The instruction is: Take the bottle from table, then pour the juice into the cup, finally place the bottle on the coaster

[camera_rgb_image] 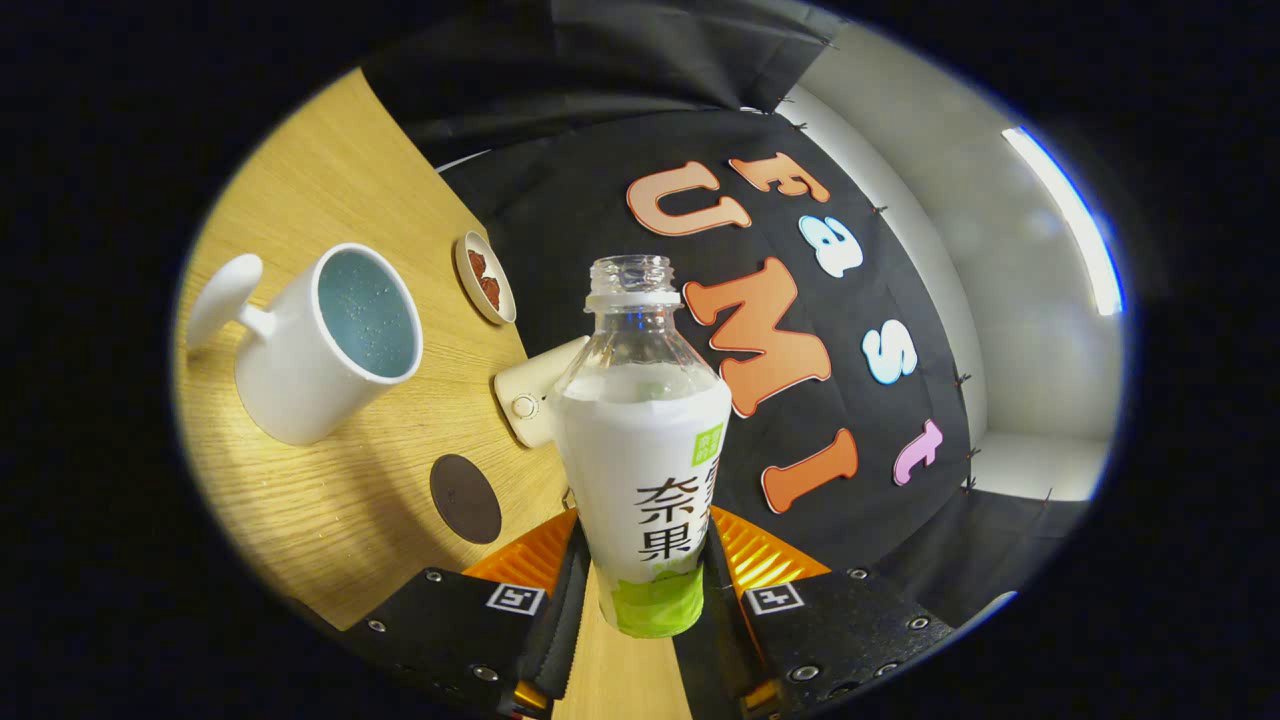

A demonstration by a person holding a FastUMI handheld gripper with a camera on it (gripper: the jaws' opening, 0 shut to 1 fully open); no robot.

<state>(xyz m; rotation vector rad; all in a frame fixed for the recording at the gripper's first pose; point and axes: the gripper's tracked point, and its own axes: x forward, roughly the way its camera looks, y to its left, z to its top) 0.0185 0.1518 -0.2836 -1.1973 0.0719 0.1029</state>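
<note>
gripper (650, 600) fingers pinching the uncapped bottle (645, 450) between them, seemingly tilted, cup (325, 345) beyond

Claw (645, 600) clamped on uncapped bottle (645, 450); cup (330, 340) and coaster (465, 498) beyond-left on bench (330, 520).

Bare wooden bench (330, 520) lies between the white ceramic cup (325, 345) and the round brown coaster (465, 498); a cream handheld device (530, 395) crowds the coaster's far side.
</note>
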